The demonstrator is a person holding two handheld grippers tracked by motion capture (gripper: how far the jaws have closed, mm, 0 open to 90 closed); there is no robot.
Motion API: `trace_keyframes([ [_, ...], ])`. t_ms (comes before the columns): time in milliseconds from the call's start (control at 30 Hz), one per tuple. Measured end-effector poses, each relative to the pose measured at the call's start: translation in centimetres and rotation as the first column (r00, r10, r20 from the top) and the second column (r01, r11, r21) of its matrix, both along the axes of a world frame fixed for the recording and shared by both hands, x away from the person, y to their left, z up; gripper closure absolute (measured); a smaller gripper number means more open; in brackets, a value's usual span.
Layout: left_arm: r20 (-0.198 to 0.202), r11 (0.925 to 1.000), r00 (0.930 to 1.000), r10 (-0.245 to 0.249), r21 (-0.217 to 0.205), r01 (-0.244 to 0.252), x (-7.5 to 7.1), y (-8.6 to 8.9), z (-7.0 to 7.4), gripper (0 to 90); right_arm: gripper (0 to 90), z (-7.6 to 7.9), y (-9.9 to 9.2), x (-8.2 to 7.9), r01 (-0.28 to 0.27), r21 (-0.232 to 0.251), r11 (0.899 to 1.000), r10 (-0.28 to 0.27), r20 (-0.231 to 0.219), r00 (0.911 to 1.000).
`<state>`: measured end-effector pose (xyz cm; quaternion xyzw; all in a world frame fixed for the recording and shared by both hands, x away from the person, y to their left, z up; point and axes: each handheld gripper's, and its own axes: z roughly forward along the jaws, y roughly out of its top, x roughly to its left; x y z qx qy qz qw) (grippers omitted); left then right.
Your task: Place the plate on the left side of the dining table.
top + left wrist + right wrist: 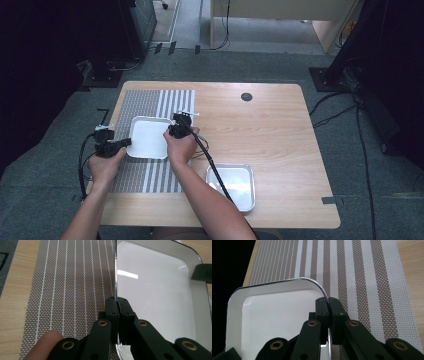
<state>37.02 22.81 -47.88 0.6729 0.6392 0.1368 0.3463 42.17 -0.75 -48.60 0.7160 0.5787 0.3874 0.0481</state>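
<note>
A white square tray (pixel 148 137) with a dark rim is over the striped placemat (pixel 145 175) at the table's left; I cannot tell whether it rests on the mat. My left gripper (pixel 126 142) is shut on the tray's left rim (pixel 116 277), jaws pinching the thin edge (pixel 117 305). My right gripper (pixel 172 131) is shut on the tray's right rim (pixel 322 291), with one jaw inside the tray and one outside. In the left gripper view the right gripper's black tip (pixel 202 272) shows at the tray's far edge. The tray (pixel 274 310) is empty.
A second tray, metallic and empty (pixel 233 185), sits near the table's front edge at centre right. A black cable (pixel 212 165) runs from the right gripper across it. A round dark grommet (pixel 246 97) lies at the back of the wooden table (pixel 280 130).
</note>
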Motion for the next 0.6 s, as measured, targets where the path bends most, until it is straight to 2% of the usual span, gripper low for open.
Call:
trace_keyframes([
  [100,-0.023,0.9999,0.9997,0.008,-0.008,-0.009,0.6,0.0,-0.6,88.9,88.0,-0.4,0.1,0.4,-0.002,-0.007,1.0,0.002,-0.001,1.0],
  [167,-0.035,1.0,0.9994,0.008,-0.004,-0.008,0.8,0.0,-1.0,88.5,88.2,-1.0,0.3,0.8,-0.005,-0.03,1.0,0.004,-0.002,1.0],
  [367,-0.045,0.9999,0.9989,0.008,-0.011,-0.008,1.2,0.0,-1.7,87.6,88.3,-1.7,0.4,1.5,-0.016,-0.045,0.999,0.016,0.004,0.9999],
  [600,-0.049,0.9997,0.9987,0.016,-0.016,-0.017,2.2,0.3,-1.6,88.0,88.2,-1.5,0.7,2.3,-0.02,-0.053,0.998,0.021,0.011,0.9997],
])
